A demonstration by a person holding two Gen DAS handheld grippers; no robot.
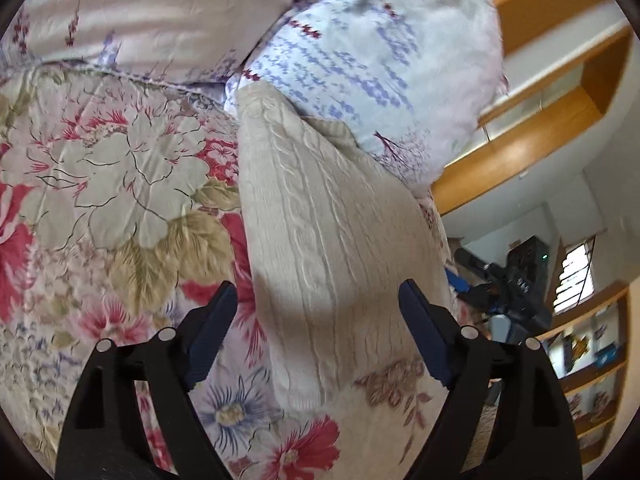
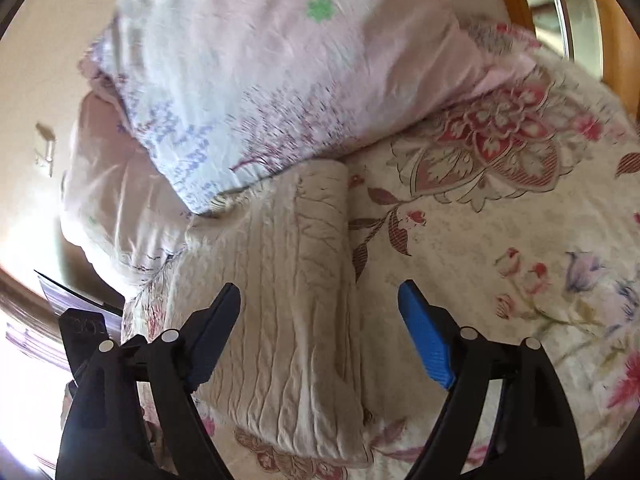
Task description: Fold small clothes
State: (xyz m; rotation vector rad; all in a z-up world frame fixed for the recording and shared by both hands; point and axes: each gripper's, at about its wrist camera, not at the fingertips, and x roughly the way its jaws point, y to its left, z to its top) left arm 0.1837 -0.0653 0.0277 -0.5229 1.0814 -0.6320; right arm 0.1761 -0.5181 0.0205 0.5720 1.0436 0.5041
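I see a cream cable-knit garment (image 1: 320, 240) on my floral bedspread (image 1: 120, 168), its red, pink and olive blooms on pale ground. The pillow (image 2: 280, 80) is pale pink-white with lilac sprigs and 1 green dot. Gripper pads (image 2: 424, 336) are blue.

A cream cable-knit woollen garment (image 1: 320, 240) lies folded into a long, narrow, flat bundle. In the left wrist view it stretches from 6 o'clock towards 11 o'clock; its far end (image 2: 320, 176) is tucked under bedding.
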